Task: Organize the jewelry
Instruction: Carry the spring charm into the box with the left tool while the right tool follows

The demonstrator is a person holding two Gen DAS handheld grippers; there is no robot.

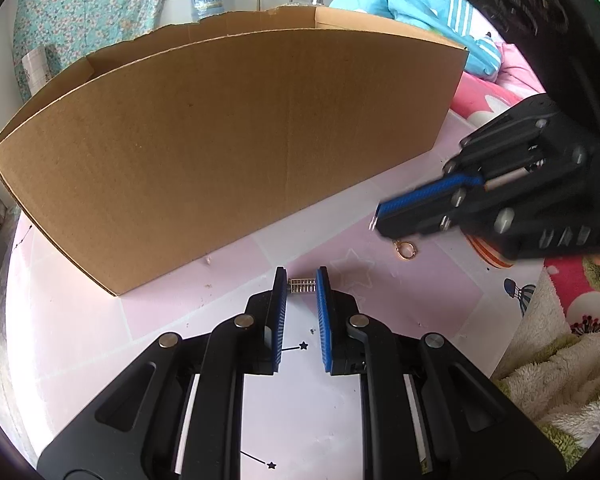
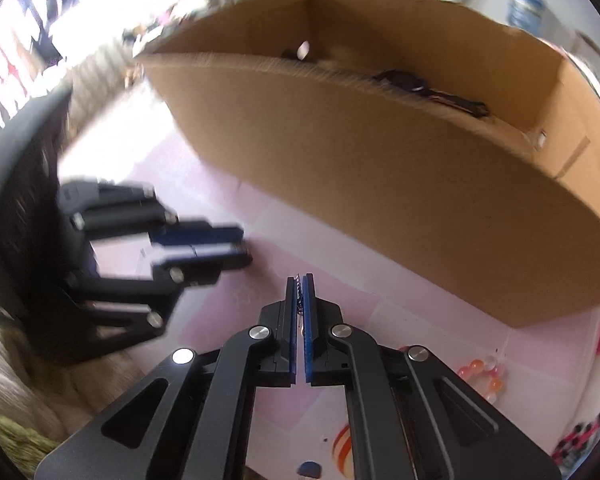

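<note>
1. My left gripper (image 1: 301, 285) pinches a small silver clasp piece (image 1: 301, 285) on the pink mat (image 1: 100, 340), near the cardboard box (image 1: 220, 152).
2. Gold ring (image 1: 405, 249) lies loose mid-mat.
3. My right gripper (image 2: 299, 292) is clamped on a thin chain (image 2: 299, 300); next, probably lift it over the box wall.

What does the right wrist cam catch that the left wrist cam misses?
Right wrist only: dark items inside the cardboard box, a beaded bracelet on the mat, and a thin chain pinched in the shut right gripper.

Left wrist only: a gold ring on the mat and the small silver piece gripped between the left gripper's tips.

Both: the box, the pink mat, and both grippers.
</note>
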